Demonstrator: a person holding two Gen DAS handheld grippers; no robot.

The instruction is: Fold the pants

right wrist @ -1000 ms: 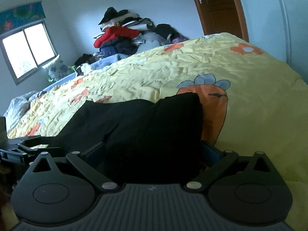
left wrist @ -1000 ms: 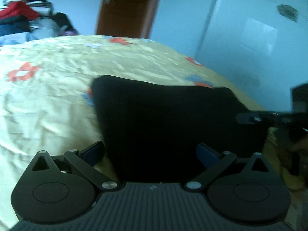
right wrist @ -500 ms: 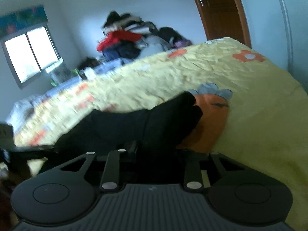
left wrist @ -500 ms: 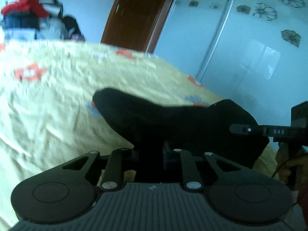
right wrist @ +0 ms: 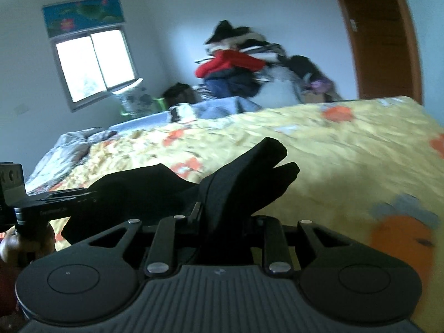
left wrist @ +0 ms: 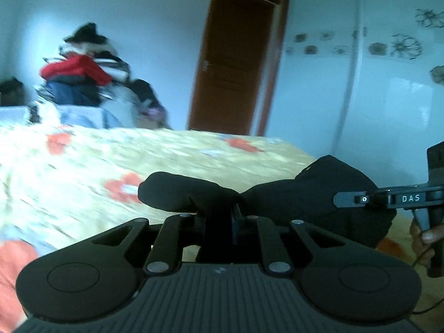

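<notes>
The black pants point(left wrist: 319, 191) hang bunched above the yellow bed cover point(left wrist: 83, 172), lifted at two points. My left gripper point(left wrist: 222, 211) is shut on a fold of the pants, with cloth bulging over its fingers. At the right edge of that view, the right gripper point(left wrist: 360, 199) reaches into the same cloth, with a hand point(left wrist: 427, 236) below it. In the right wrist view my right gripper point(right wrist: 222, 216) is shut on the pants point(right wrist: 244, 177), an end sticking up past the fingers. The left gripper point(right wrist: 55, 199) shows at the left edge.
The bed cover point(right wrist: 347, 161) has orange flowers and a carrot print. A pile of clothes point(right wrist: 236, 66) is stacked behind the bed's far side. A brown door point(left wrist: 236, 63) and a white wardrobe point(left wrist: 388, 97) stand beyond. A window point(right wrist: 94, 63) is at left.
Both grippers went from wide open around the pants' edge to shut on it. They then rose and tilted up, lifting the cloth off the bed.
</notes>
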